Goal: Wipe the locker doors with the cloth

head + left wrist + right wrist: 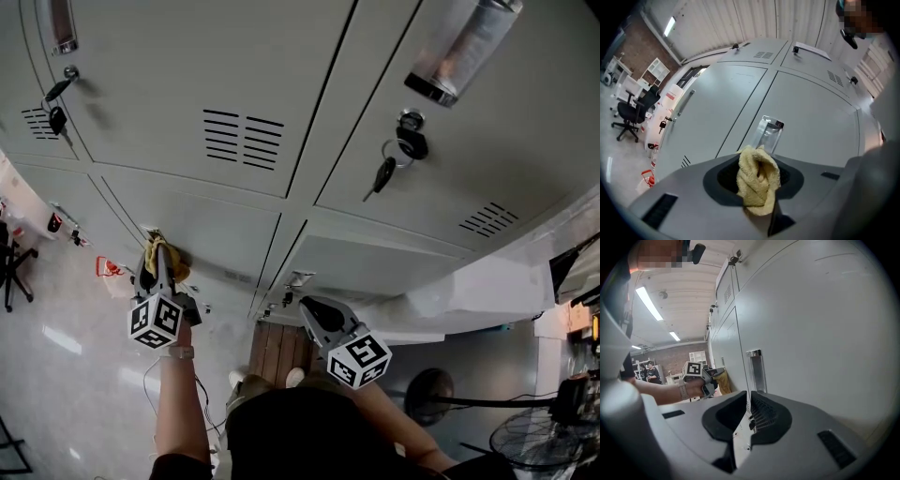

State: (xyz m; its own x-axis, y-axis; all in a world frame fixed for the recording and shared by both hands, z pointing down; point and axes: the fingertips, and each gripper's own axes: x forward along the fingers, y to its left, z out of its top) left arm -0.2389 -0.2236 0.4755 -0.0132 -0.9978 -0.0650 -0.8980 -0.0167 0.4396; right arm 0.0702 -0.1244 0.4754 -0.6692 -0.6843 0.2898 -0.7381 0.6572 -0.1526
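Note:
Grey locker doors (234, 75) fill the head view, and a yellow cloth (174, 267) is held low against them. My left gripper (157, 253) is shut on that cloth, which bunches between the jaws in the left gripper view (758, 180), just below a door handle (768, 133). My right gripper (305, 305) hangs to the right, close to the lockers. Its jaws stand together with nothing between them (748, 401), beside a metal handle (756, 371). The left gripper (701, 376) and the cloth (723, 382) also show in the right gripper view.
Keys hang from locks (386, 172) (56, 89), and vent slots (242, 139) mark the doors. A black office chair (11, 267) stands at the left, a fan (534, 441) at the lower right, and a wooden board (277, 352) lies at my feet. People (649, 372) stand far off.

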